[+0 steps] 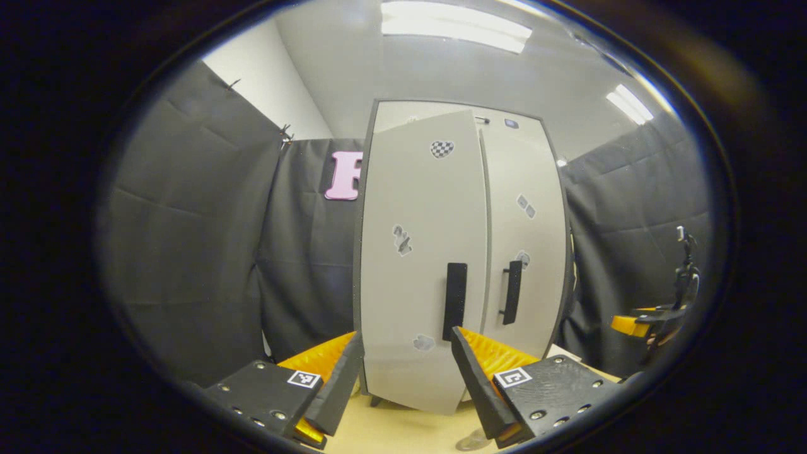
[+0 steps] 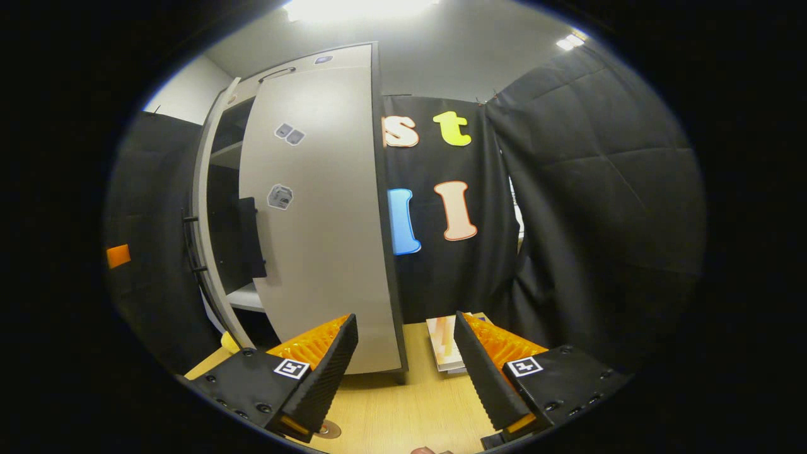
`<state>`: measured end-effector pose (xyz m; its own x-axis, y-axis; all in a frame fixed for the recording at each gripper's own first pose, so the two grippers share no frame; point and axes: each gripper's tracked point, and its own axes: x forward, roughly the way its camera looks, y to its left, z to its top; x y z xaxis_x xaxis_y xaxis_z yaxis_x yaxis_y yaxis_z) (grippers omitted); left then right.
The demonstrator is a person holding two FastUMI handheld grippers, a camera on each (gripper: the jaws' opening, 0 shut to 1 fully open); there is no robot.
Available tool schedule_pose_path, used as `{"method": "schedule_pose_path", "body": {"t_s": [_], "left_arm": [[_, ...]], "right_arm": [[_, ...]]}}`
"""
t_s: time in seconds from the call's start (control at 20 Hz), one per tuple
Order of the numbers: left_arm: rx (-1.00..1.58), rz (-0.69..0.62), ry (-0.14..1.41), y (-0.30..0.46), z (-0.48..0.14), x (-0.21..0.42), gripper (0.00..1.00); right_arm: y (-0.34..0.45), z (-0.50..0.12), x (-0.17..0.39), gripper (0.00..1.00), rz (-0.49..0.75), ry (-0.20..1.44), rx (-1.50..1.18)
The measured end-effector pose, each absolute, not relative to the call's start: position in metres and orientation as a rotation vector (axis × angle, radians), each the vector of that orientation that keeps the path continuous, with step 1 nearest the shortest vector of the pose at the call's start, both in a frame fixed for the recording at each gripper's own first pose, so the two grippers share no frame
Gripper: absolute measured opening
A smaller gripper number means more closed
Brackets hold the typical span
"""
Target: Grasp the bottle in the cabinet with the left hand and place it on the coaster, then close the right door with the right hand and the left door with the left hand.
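Here the pale grey left door (image 1: 419,252) stands slightly ajar, black-handled.

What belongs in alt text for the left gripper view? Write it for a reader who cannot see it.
A tall grey cabinet stands straight ahead, its left door slightly ajar and its right door closed, each with a black handle. The open left gripper frames the left door's lower part above a wooden table. The right gripper shows at far right.

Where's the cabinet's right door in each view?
Left gripper view: the right door stands right of centre, beside the ajar left door.
Right gripper view: the right door is the big pale panel left of centre.
Shared landmark: the pair of square stickers high on that door.
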<state>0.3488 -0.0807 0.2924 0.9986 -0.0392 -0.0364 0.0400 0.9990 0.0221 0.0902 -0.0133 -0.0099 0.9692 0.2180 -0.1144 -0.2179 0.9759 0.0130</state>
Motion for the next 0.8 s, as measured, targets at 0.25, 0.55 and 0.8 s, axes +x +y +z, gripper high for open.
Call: {"method": "schedule_pose_path", "body": {"t_s": [0.25, 0.55, 0.8], "left_arm": [[-0.020, 0.038, 0.007, -0.078, 0.293, 0.316, 0.84], [0.013, 0.079, 0.052, -0.067, 0.282, 0.289, 0.84], [-0.032, 0.057, 0.048, -0.053, 0.280, 0.297, 0.89]], "right_arm": [[-0.009, 0.011, 0.080, 0.98, 0.307, 0.051, -0.028], [-0.015, -0.002, 0.071, 0.98, 0.289, 0.080, -0.006], [-0.004, 0.000, 0.060, 0.98, 0.252, 0.095, -0.001]]}}
